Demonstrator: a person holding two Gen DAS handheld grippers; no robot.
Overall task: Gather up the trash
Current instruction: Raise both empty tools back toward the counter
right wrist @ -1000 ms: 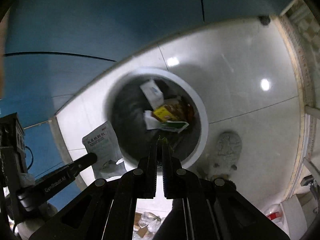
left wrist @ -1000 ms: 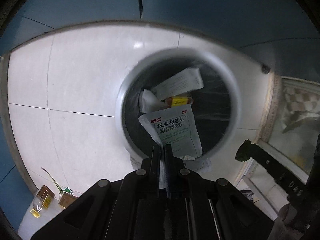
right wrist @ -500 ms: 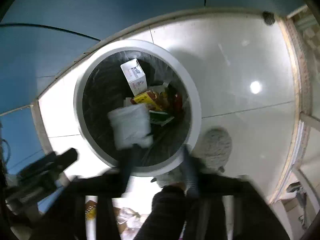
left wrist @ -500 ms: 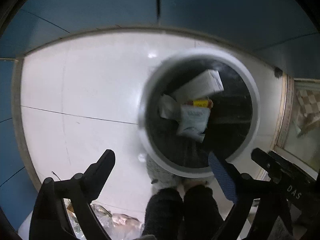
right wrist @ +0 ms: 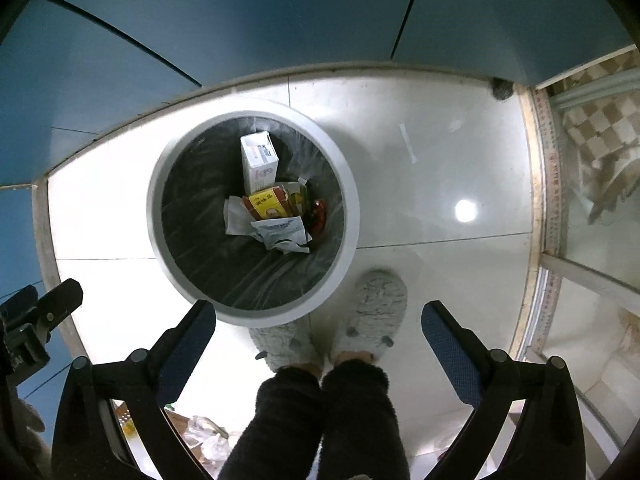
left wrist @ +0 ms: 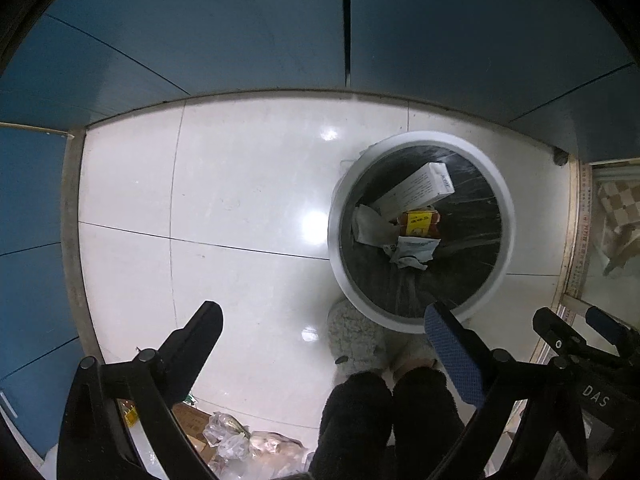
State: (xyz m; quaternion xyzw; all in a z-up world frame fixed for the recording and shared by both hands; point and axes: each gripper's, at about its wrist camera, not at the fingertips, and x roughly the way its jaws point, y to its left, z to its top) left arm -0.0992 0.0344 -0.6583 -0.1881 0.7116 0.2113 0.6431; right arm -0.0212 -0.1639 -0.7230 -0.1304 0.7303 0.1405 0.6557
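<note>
Both tongs hang above a white tiled floor [left wrist: 240,208], looking straight down, and both are spread wide apart with nothing between their fingers. The left tongs [left wrist: 324,320] frame bare tile and the near edge of the trash bin [left wrist: 505,216]; the right tongs [right wrist: 320,316] frame the person's 2 grey fuzzy slippers [right wrist: 372,312] and dark fleece trouser legs [right wrist: 320,420]. The bin is round with a white rim and a black liner, and it stands on the floor just in front of the slippers, close to the blue wall panels [right wrist: 240,20]. Inside it lies the collected trash: a white carton [right wrist: 259,162] propped upright against the far side, a yellow and red packet [right wrist: 267,206] below it, a white printed sachet [right wrist: 282,234] crumpled on top nearest the camera, a piece of white paper [right wrist: 236,218] to the left, and something red and shiny [right wrist: 319,216] at the right edge of the pile. In the left wrist view the right tongs' black fingers [left wrist: 560,332] show at the right edge. At the bottom of that view, on a surface below the left tongs, sit crinkled clear plastic wrappers [left wrist: 228,440] and a brown cardboard piece [left wrist: 192,424].
</note>
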